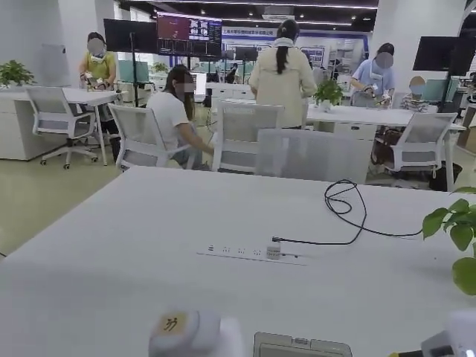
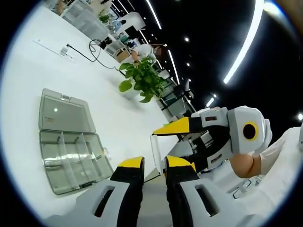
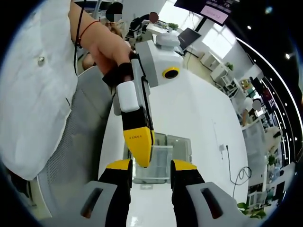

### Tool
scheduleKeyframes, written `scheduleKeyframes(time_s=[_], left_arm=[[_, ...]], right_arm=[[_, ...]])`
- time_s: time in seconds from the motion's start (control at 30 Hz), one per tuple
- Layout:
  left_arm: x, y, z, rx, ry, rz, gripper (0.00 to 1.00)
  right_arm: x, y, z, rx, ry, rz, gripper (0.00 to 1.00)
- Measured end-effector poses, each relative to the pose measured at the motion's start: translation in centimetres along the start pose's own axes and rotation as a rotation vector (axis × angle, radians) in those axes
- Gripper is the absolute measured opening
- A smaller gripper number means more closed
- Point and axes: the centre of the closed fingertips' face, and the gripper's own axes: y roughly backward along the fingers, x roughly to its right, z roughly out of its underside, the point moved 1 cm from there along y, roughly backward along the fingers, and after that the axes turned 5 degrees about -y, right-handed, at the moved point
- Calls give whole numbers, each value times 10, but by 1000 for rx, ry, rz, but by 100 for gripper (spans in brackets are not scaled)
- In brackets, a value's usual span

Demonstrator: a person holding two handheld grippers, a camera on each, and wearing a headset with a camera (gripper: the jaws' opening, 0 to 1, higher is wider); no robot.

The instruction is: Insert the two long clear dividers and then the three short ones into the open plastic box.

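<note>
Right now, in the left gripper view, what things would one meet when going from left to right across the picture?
open plastic box → potted plant → right gripper

Nothing here reads clearly for you. The dark print on a yellow fingertip (image 3: 136, 137) of the left gripper (image 3: 143, 153) is too small, and the wall screens (image 1: 188, 30) are blurred.
</note>
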Motion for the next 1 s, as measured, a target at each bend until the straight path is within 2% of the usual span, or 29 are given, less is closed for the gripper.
scheduleKeyframes(time_s=[0.33,0.53,1.0], left_arm=[[2,-2,1,-9,-10,11,0],[2,-2,3,-12,-5,6,0],[2,-3,1,12,11,-15,0]], right_arm=[[-1,-2,1,-14,12,-5,33],[-2,-2,2,-23,16,-7,33],[-1,-2,1,-28,30,2,33]])
